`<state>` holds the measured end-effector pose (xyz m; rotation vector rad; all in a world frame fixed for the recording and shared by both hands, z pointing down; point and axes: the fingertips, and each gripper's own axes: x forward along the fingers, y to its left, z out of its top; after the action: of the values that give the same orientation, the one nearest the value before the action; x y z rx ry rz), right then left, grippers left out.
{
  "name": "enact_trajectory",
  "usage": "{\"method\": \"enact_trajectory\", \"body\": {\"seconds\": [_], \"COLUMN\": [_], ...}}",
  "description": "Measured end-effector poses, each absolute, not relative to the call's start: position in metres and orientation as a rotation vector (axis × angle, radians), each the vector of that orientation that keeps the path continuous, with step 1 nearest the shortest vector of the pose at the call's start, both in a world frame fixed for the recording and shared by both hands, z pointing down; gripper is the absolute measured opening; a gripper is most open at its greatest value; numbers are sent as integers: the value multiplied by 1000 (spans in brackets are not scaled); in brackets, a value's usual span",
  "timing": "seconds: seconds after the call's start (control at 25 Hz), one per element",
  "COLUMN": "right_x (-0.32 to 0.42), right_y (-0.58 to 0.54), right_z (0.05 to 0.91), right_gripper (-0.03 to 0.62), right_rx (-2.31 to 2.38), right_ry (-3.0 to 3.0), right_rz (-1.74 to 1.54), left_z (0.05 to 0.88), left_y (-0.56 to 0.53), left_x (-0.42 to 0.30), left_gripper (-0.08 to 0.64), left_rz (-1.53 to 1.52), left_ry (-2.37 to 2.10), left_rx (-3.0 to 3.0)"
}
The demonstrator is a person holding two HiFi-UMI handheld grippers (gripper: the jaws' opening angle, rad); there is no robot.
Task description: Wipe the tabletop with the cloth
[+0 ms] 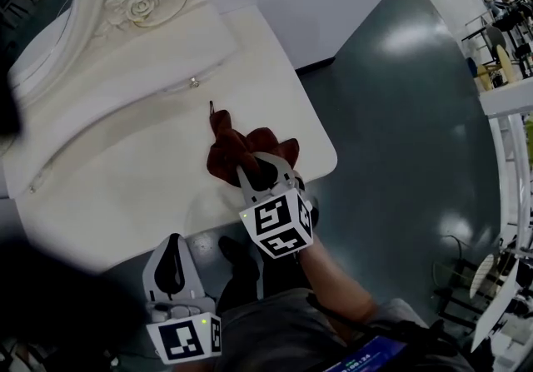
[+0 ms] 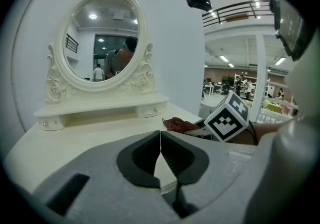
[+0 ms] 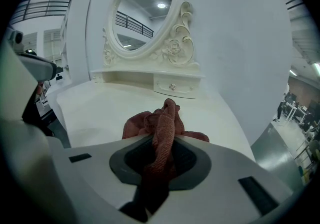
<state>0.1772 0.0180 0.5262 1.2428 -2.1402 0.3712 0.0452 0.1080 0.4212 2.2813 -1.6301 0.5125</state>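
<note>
Over by the front right part of the white tabletop [image 1: 117, 187] sits the dark red cloth [image 1: 236, 148], all bunched up, w/ the right claw [image 3: 162, 140] dug into its near side. Right gripper view makes it pretty clear: jaws are only a little apart and a thick fold of the cloth runs up btwn them. The pads press on it from both sides, so it's pinching the cloth, not just resting on it. Rest of the fabric spills out in front of the tips and lies crumpled on the tabletop. The claw tilts down toward the table, and its marker cube [image 1: 277, 227] sits at the back end, just off the table's front edge in head view.

Left claw [image 2: 160, 137] is a diff story: jaws pressed together, tips meeting, nothing btwn them. Head view has it off the front edge of the tabletop, left of the right claw & apart from the cloth, touching nothing afaict.

Along the back of the table stands an oval mirror [image 2: 102, 37] in a carved cream frame, on a low shelf [image 2: 100, 107] w/ a small drawer knob [image 3: 172, 86]. Grey-green floor [image 1: 400, 129] shows to the right of the table.
</note>
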Motion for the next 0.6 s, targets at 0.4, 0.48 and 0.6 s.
{"method": "enact_trajectory", "body": {"seconds": [0.4, 0.48, 0.6], "right_x": [232, 241, 255], "right_y": [14, 14, 17], "right_z": [526, 527, 526], "right_gripper": [72, 72, 72], "right_rx": [1335, 1351, 1370], "right_ry": [-2095, -2086, -2078], "right_rz": [407, 416, 430], "left_z": [423, 424, 423], "left_y": [88, 85, 82], "left_x": [86, 97, 112], "left_gripper": [17, 17, 17], "left_rz": [529, 535, 539], "left_ry": [-1555, -1530, -1498], "left_rx": [2347, 2363, 2387]}}
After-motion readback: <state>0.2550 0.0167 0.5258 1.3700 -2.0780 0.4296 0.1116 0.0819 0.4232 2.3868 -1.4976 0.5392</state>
